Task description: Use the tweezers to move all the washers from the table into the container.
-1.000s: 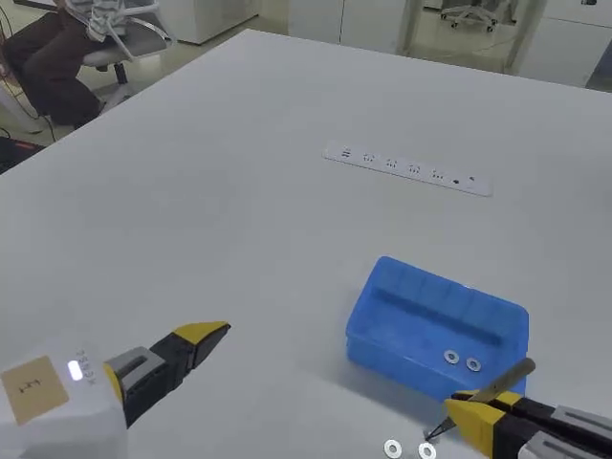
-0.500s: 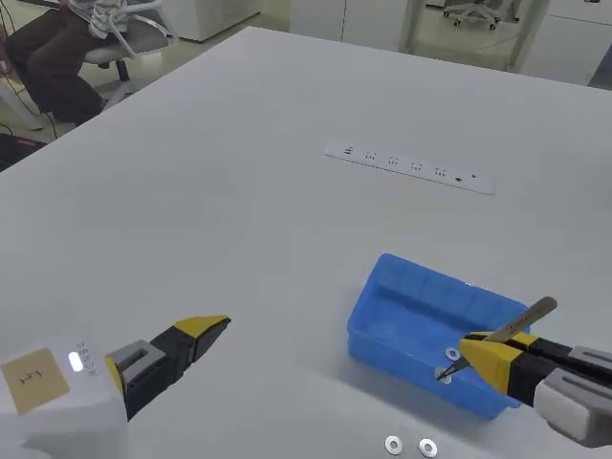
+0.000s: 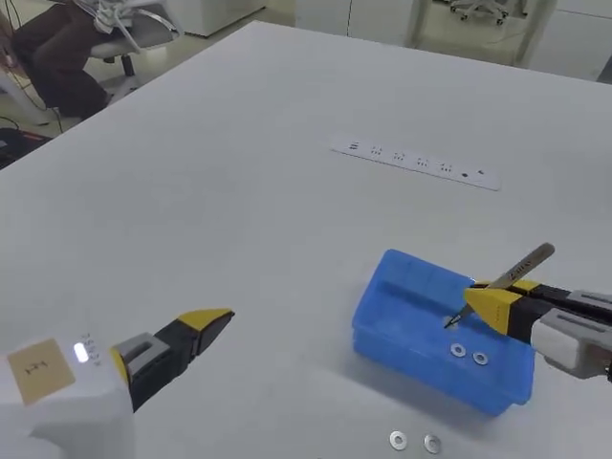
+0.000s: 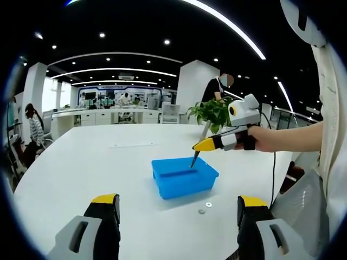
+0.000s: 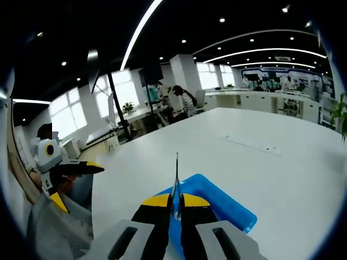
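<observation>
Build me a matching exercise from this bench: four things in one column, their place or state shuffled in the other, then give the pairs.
Things:
1. tweezers
2. left hand-held gripper
3. blue container
4. power strip

Place or state:
A. lies flat on the table, on the far side of the container
B. jaws open, holding nothing
C. has two washers inside
D. clamped in the right hand-held gripper, tip above the container

Pairs: 1-D, 2-B, 3-C, 4-A
</observation>
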A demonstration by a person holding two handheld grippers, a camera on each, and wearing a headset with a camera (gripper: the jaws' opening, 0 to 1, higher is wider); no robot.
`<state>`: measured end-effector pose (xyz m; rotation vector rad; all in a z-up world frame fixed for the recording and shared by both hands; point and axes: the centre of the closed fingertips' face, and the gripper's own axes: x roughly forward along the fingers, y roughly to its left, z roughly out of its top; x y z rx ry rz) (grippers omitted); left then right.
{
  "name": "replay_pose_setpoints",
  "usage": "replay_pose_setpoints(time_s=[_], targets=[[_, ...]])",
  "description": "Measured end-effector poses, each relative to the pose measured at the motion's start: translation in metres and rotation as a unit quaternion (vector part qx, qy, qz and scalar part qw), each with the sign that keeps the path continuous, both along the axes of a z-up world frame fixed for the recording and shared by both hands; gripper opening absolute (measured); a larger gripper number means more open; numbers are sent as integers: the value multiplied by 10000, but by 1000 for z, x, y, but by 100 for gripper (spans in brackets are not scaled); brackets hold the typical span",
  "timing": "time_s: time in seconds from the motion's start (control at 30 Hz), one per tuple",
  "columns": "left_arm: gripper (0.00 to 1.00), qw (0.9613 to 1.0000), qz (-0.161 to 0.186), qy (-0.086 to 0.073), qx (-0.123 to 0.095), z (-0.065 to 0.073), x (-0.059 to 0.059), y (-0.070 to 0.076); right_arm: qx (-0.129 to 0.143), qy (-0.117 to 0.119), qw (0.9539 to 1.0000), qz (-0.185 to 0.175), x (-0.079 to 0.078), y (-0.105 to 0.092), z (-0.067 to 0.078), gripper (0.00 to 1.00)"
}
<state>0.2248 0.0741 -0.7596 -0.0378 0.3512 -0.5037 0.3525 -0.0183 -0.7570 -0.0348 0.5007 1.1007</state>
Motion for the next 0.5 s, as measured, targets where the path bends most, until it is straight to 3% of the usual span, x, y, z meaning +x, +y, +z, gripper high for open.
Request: replay_pose_setpoints(time_s=[0.23, 0.5], targets=[[91, 10000, 13, 0, 13, 0, 1, 0, -166, 18, 9999, -22, 14, 2, -9, 3], [91, 10000, 14, 18, 11, -1, 2, 0, -408, 118, 9991, 39, 22, 6, -29, 3]])
